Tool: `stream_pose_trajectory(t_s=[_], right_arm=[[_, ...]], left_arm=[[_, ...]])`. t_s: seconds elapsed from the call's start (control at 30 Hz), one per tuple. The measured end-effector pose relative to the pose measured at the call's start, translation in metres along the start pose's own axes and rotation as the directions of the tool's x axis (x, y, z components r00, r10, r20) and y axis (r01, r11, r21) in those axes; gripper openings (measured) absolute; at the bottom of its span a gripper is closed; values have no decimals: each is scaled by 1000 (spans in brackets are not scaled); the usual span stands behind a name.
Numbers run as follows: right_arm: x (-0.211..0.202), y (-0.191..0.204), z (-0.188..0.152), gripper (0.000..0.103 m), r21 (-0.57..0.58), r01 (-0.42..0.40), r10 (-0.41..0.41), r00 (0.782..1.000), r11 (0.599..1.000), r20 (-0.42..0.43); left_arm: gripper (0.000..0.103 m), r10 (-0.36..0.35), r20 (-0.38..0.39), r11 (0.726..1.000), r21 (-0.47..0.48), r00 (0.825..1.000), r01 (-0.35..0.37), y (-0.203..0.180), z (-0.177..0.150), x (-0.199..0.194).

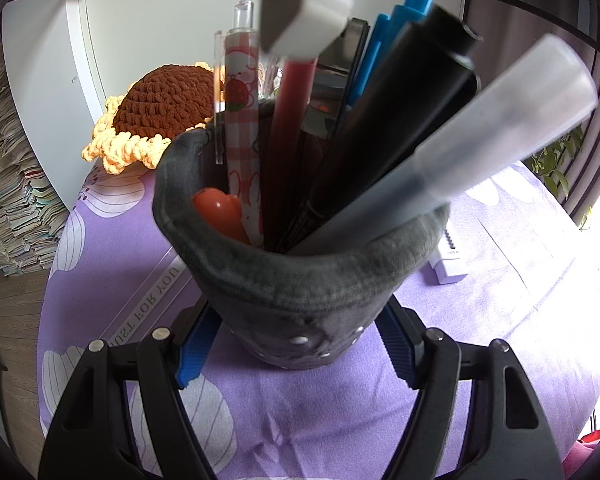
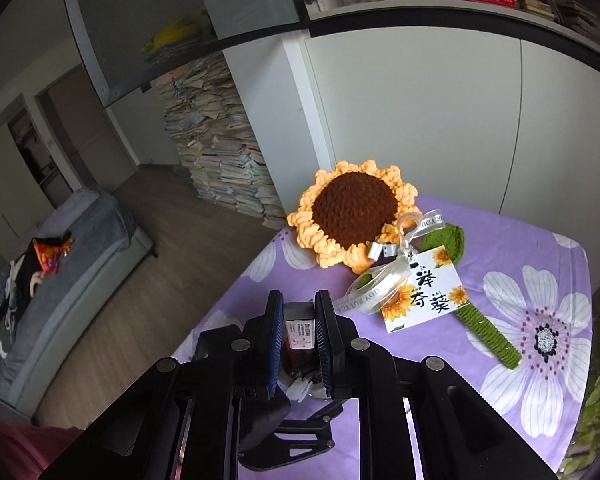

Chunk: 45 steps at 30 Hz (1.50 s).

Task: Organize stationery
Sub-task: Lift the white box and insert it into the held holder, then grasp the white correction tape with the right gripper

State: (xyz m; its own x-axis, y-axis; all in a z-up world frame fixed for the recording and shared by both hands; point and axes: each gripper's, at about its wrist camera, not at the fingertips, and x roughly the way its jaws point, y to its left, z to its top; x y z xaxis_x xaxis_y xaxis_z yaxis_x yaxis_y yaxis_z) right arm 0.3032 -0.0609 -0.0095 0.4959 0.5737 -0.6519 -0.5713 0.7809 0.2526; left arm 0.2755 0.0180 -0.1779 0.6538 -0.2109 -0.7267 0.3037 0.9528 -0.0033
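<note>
A grey fabric pen holder stands on the purple flowered tablecloth, full of pens: a black marker, a frosted pen, blue pens, a red pen and a strawberry-print pen. My left gripper is shut on the holder's base. My right gripper is shut on a small white eraser, held above the holder; the eraser also shows at the top of the left wrist view.
A crocheted sunflower with a ribbon and a card lies at the far side of the table. A white correction tape lies to the right of the holder. The table's left edge drops to a wooden floor beside stacked books.
</note>
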Motion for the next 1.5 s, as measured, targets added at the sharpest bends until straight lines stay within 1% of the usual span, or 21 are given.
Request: stream_pose_trajectory(t_s=[0.07, 0.17, 0.27, 0.37, 0.53, 0.63, 0.7, 0.77, 0.8, 0.87, 0.93, 1.03, 1.07, 1.13, 1.17, 1.2, 1.3, 1.5], right_arm=[[17, 1, -3, 17, -17, -2, 1, 1000, 1000, -26], [33, 2, -9, 17, -40, 27, -29, 998, 999, -56], [40, -2, -11, 18, -26, 6, -8, 996, 1000, -85], [36, -4, -11, 18, -14, -3, 2, 997, 1000, -77], [15, -9, -12, 18, 8, 1, -1, 1000, 1000, -29], [-1, -21, -15, 18, 40, 42, -42, 999, 998, 1], [-6, -35, -19, 18, 79, 86, -86, 996, 993, -4], [-3, -55, -27, 19, 135, 149, -143, 988, 980, -51], [2, -66, -32, 22, 164, 183, -170, 981, 969, -88], [18, -88, -46, 24, 211, 246, -209, 961, 946, -183], [33, -107, -60, 24, 262, 263, -197, 947, 929, -253], [50, -127, -77, 24, 338, 257, -144, 935, 905, -323], [56, -131, -81, 25, 355, 256, -131, 931, 899, -340], [63, -135, -84, 32, 377, 254, -113, 927, 891, -358], [66, -136, -84, 40, 384, 256, -112, 926, 887, -360], [67, -136, -84, 45, 387, 262, -117, 926, 884, -359], [73, -134, -80, 45, 372, 285, -144, 921, 883, -363], [98, -126, -76, 45, 301, 328, -186, 890, 896, -416]], left_arm=[[73, 0, 0, 1000, 0, 1000, 0, 0, 0, 0], [73, -1, 0, 1000, 2, 1000, 1, 0, 0, 0], [73, -2, -1, 1000, 2, 1000, 2, -1, 0, 0], [73, -2, -1, 1000, 2, 1000, 2, -1, 0, -1], [73, -1, -1, 1000, 2, 1000, 1, -1, 0, -1], [73, -1, -1, 1000, 2, 1000, 1, -1, 0, -1], [73, -1, -1, 1000, 2, 1000, 1, 0, 0, -1], [73, -1, -1, 1000, 2, 1000, 1, 0, 0, -1], [73, -1, -1, 1000, 2, 1000, 1, 0, 0, -1], [73, -2, -2, 1000, 2, 1000, 2, 0, 0, -1], [73, -2, -3, 1000, 1, 1000, 2, 0, 0, -1], [73, -3, -8, 1000, -1, 1000, 3, -1, 0, -2], [73, -2, -8, 1000, -1, 1000, 2, -1, -1, -3], [73, -2, -6, 1000, 0, 1000, 2, -1, -2, -5], [73, -1, -6, 1000, 1, 1000, 1, -2, -3, -6], [73, -2, -6, 1000, 1, 1000, 2, -2, -4, -5], [73, -1, -6, 1000, 1, 1000, 1, -2, -4, -5], [73, -2, -6, 1000, 1, 1000, 2, -2, -4, -5]])
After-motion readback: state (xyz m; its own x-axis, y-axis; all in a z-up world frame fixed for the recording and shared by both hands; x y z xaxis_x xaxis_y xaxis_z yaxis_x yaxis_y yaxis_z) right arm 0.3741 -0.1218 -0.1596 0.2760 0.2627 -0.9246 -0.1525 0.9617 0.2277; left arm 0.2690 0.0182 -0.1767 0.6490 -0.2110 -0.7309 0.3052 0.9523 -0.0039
